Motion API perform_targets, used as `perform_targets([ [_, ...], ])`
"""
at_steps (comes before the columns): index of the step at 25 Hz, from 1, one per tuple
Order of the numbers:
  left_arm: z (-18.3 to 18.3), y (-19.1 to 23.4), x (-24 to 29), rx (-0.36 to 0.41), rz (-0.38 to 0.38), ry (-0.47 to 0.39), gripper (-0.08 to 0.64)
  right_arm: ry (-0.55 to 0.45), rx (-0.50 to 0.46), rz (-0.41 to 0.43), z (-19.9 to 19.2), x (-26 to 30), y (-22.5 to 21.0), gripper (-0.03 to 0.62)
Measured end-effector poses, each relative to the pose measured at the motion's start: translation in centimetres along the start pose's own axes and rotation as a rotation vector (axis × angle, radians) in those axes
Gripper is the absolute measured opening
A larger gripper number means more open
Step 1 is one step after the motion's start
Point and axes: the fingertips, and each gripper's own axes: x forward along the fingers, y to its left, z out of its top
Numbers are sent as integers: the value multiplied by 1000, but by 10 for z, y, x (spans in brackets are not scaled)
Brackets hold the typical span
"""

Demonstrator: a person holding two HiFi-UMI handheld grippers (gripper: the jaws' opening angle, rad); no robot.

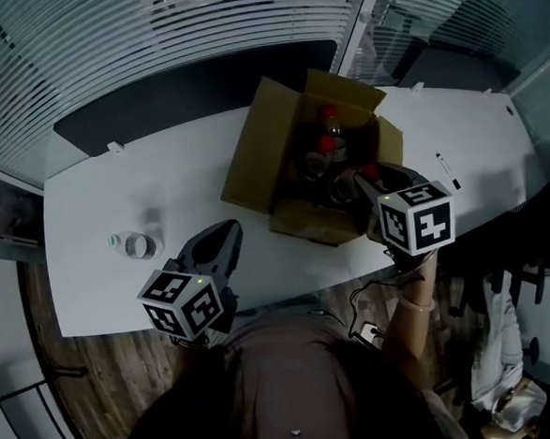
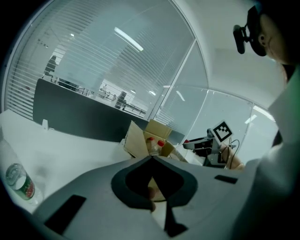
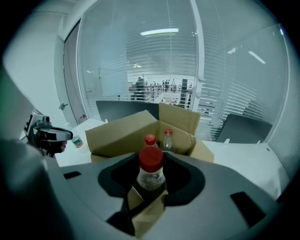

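Two red-capped bottles (image 1: 325, 146) stand in the cardboard box (image 1: 252, 154), the right gripper (image 1: 365, 184) pinches a third bottle (image 3: 151, 174) at its near wall, and a green-labelled bottle (image 1: 136, 244) sits on the table (image 1: 102, 292) near the left gripper (image 1: 227, 231), whose jaws are pressed together on nothing.

Bare white table (image 1: 104, 193) is lying open across the left half of the frame, with only a clear, green-labelled plastic bottle (image 1: 136, 244) resting in the way near the left edge. At upper centre, raised flaps are walling the open brown cardboard box (image 1: 252, 159). Red-capped clear bottles (image 1: 326, 147) are crowding its inside, and the right hand-held gripper (image 1: 364, 181) is filling its lower right corner.
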Motion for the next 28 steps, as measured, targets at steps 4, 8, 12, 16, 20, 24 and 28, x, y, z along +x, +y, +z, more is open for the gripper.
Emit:
perform_targets([
  [4,1,2,-12,3,-11,6,8,-28,-4,-35,13,-14,5,170],
  [8,-3,5,-25,4,-18,22,8,-57,6,-56,20,-30,14,170],
  [12,-8,10,-38,1,-22,30,8,-94,0,-72,29,-45,26,170],
  [16,-10,14,-50,4,-30,35,8,-133,-9,-87,40,-61,40,170],
  [20,-10,15,-63,9,-41,34,8,-168,-23,-104,50,-79,53,170],
  [24,-12,17,-78,14,-57,32,8,-209,-39,-127,59,-101,70,170],
  [28,-14,20,-93,20,-77,28,8,-253,-44,-137,67,-120,90,170],
])
